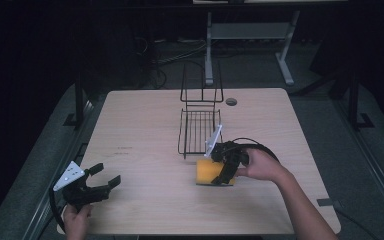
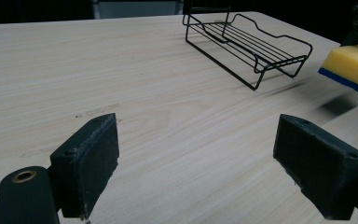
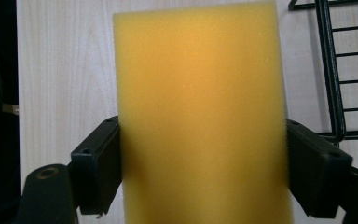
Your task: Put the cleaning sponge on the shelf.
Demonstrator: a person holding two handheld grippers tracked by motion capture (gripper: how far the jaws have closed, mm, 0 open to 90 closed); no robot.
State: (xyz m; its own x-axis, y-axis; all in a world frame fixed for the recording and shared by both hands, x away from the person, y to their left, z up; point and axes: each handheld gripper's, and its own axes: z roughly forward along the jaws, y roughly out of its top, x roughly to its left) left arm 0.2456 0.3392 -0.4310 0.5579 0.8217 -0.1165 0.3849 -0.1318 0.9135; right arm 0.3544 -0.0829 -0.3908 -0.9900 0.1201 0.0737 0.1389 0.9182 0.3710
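My high view looks down on the wire rack [image 1: 200,127]; my left gripper view faces it low across the worktop [image 2: 121,84]; my right gripper view sits close beside it.

No readable text, labels or numbers; faint dark marks on the pale wooden table [image 1: 130,130] are illegible.

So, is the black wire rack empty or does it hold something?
Empty. The wire rack shows only bare bars; the yellow sponge is outside it, between the right gripper's jaws.
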